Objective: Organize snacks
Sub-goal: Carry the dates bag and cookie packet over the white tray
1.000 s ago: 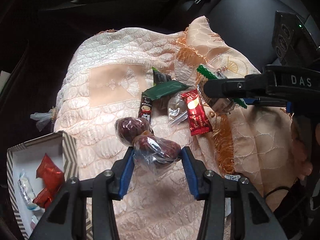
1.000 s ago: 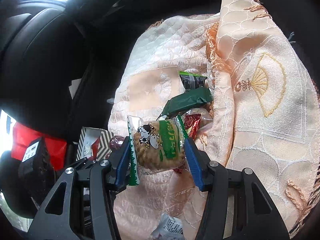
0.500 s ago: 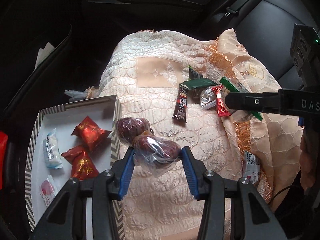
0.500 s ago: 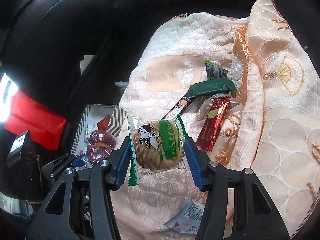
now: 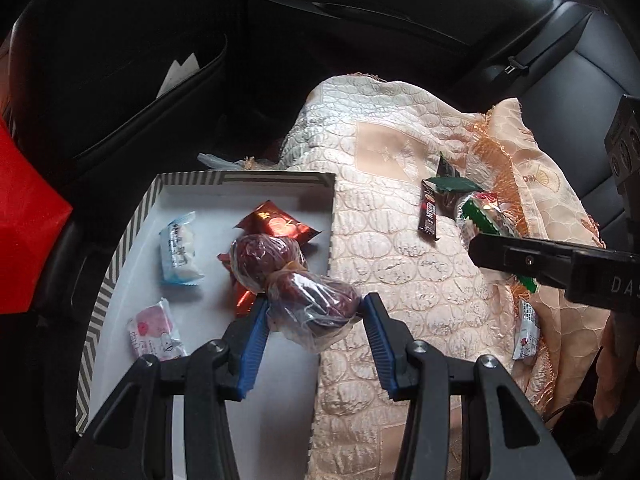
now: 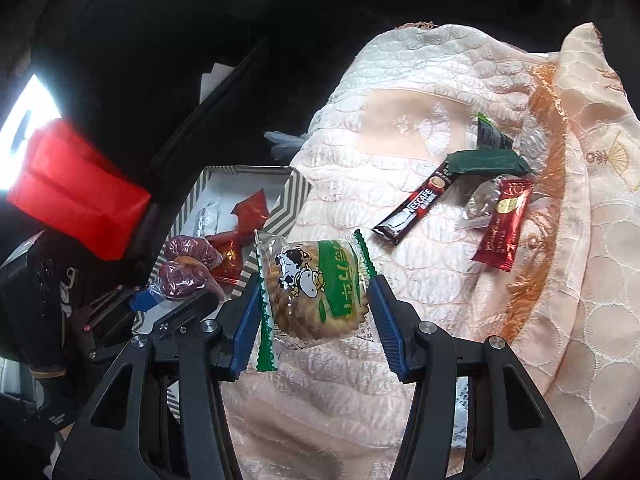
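My left gripper [image 5: 314, 312] is shut on a clear packet of dark red dates [image 5: 296, 280], held over the right part of the striped-rim white box [image 5: 240, 178]. Inside the box lie red foil candies [image 5: 276, 226], a blue-white sweet [image 5: 180, 250] and a pink-white sweet [image 5: 154, 330]. My right gripper [image 6: 314, 300] is shut on a green-and-clear cookie packet with a cow print [image 6: 316, 288], above the peach cloth [image 6: 400, 120] just right of the box [image 6: 298, 192]. The dates [image 6: 188, 268] and the left gripper show at the left of the right wrist view.
On the cloth [image 5: 380, 240] lie a Nescafe stick [image 6: 416, 208], a dark green bar [image 6: 488, 162], a red sachet [image 6: 506, 226], a black packet [image 6: 490, 136] and a white sachet [image 5: 526, 330]. Dark car seats surround the cloth. A red bag [image 6: 76, 188] sits left.
Both grippers have swung left with their packets still held. The box has come from the left corner to under the left gripper; the loose snack pile has slid to the right.
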`<state>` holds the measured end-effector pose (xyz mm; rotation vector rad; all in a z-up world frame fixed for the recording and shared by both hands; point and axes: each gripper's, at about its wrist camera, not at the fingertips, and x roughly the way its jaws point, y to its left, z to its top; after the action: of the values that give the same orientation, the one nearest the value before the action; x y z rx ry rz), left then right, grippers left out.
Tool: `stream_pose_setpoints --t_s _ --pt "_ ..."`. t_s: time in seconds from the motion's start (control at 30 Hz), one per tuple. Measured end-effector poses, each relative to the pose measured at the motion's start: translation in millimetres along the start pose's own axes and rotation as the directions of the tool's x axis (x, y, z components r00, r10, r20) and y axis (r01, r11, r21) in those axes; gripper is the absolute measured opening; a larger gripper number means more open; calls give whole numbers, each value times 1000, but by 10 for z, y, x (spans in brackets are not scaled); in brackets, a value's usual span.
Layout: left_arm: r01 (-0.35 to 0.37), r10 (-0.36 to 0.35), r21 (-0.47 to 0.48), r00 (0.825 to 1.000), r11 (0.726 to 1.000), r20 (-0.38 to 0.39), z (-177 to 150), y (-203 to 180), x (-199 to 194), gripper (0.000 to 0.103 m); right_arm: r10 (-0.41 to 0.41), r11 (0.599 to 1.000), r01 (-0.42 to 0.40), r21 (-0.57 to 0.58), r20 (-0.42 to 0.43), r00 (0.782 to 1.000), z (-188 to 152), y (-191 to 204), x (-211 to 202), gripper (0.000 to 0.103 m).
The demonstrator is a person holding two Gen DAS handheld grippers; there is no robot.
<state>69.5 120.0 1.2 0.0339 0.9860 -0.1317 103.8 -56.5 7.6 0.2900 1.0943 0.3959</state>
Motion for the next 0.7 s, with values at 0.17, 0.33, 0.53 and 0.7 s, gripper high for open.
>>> stream_pose_setpoints --t_s 0.17,0.33,0.53,0.7 --pt "-30 31 -52 999 998 9 -55 240 -75 50 9 999 -10 -48 -19 1000 -13 254 73 53" --pt "-64 66 -104 998 992 12 -130 483 -116 50 14 995 -17 -98 -39 999 -22 518 156 53" --pt "-97 99 -154 995 983 7 -223 734 -117 50 16 989 -25 -148 -63 998 -42 795 278 53" --pt "-108 112 -193 994 975 7 -281 886 -126 50 13 983 -28 -182 -82 997 -56 995 385 53"
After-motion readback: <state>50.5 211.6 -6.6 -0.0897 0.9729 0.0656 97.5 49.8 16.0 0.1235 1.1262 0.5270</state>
